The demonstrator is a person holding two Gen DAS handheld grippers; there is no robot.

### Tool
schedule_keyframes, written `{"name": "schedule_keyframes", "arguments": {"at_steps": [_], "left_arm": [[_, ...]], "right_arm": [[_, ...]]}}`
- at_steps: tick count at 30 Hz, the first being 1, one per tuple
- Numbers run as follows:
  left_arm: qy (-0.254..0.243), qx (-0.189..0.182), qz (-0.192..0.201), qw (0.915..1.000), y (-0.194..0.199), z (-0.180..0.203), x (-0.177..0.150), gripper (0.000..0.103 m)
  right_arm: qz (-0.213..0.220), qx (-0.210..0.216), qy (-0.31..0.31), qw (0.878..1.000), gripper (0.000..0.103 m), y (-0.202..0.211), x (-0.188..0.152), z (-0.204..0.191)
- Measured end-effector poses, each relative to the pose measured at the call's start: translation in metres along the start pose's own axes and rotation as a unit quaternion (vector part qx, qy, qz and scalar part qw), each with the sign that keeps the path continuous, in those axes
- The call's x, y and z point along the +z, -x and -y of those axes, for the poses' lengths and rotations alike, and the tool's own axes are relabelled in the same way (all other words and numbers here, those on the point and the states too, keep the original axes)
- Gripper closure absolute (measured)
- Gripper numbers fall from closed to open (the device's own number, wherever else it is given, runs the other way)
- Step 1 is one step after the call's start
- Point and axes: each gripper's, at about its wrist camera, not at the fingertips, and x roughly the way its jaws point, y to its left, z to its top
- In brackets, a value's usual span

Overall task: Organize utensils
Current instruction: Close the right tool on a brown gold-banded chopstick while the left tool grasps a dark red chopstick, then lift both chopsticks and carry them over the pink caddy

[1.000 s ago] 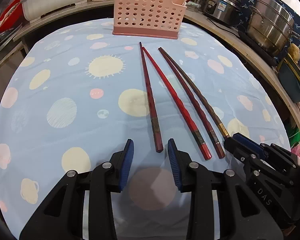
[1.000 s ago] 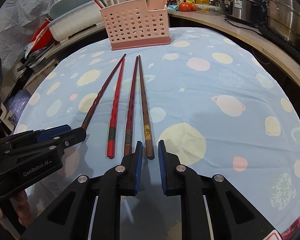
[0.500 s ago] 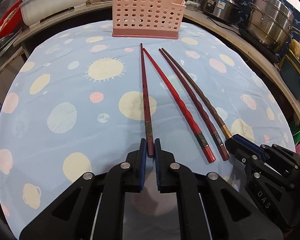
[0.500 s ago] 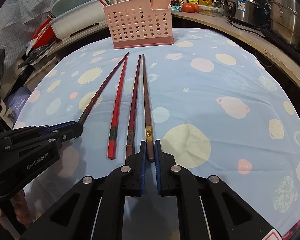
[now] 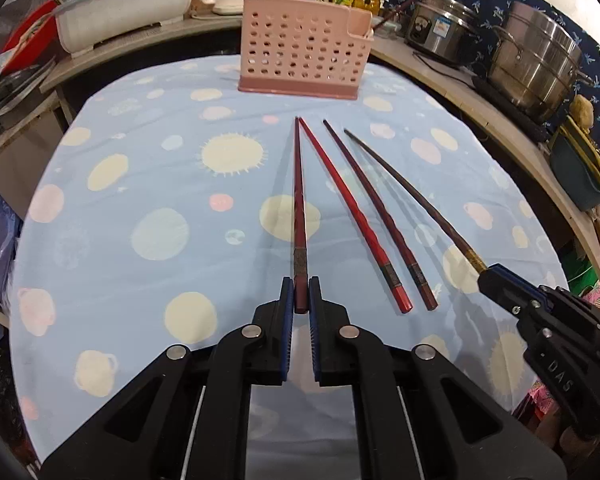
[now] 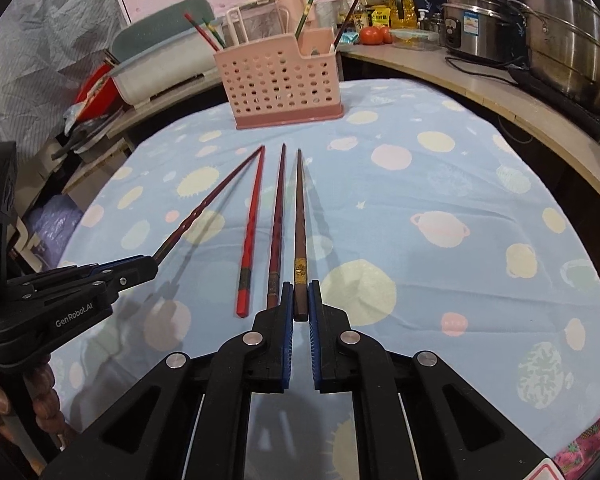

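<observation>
The left gripper (image 5: 301, 300) is clamped on the butt end of a dark red chopstick (image 5: 299, 200), and the right gripper (image 6: 300, 300) is clamped the same way on a brown chopstick (image 6: 299, 216) with a gold band. Both sticks point toward twelve o'clock, their shafts seemingly raised above the tablecloth (image 5: 148, 184), judging by the shadows beneath them.

Two more chopsticks lie flat between them: a bright red chopstick (image 5: 352, 208) and a maroon chopstick (image 5: 376, 208). The pink basket (image 5: 304, 48) stands at twelve o'clock, well apart from the tips.

With each grip so close to the butt, the long shafts will probably swing or droop, so I would lift slowly, keep the clamps firm, tilt the tips downward over the basket and let go only once they are inside.

Readable writing: "GenRobot.AI" on the left gripper's body in the right wrist view, and "DAS" on the right gripper's body in the left wrist view. The cooker labels are too small to read.
</observation>
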Motion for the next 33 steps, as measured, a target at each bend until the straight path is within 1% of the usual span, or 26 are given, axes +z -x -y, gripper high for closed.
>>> {"name": "schedule_keyframes", "arguments": {"at_steps": [2, 7, 13, 18, 21, 26, 33], "left_arm": [[0.003, -0.003, 0.009, 1.0, 0.012, -0.003, 0.002, 0.096], [0.007, 0.003, 0.047, 0.9989, 0.053, -0.011, 0.012, 0.096], [0.015, 0.001, 0.084, 0.9964, 0.095, -0.021, 0.034, 0.096], [0.027, -0.004, 0.119, 0.9926, 0.13, -0.035, 0.059, 0.096], [0.033, 0.0, 0.144, 0.989, 0.147, -0.044, 0.072, 0.096], [0.037, 0.015, 0.171, 0.9845, 0.161, -0.054, 0.09, 0.096], [0.034, 0.017, 0.184, 0.9821, 0.163, -0.055, 0.105, 0.096]], "right_arm": [[0.011, 0.002, -0.004, 1.0, 0.096, 0.012, 0.003, 0.003], [0.049, 0.001, -0.015, 0.999, 0.096, 0.044, 0.019, 0.01], [0.106, 0.001, -0.027, 0.994, 0.096, 0.088, 0.052, 0.02], [0.141, 0.003, -0.038, 0.989, 0.096, 0.114, 0.082, 0.027], [0.156, 0.011, -0.042, 0.987, 0.096, 0.125, 0.097, 0.031], [0.178, 0.009, -0.032, 0.984, 0.096, 0.132, 0.117, 0.028], [0.191, 0.013, -0.023, 0.981, 0.096, 0.132, 0.134, 0.021]]}}
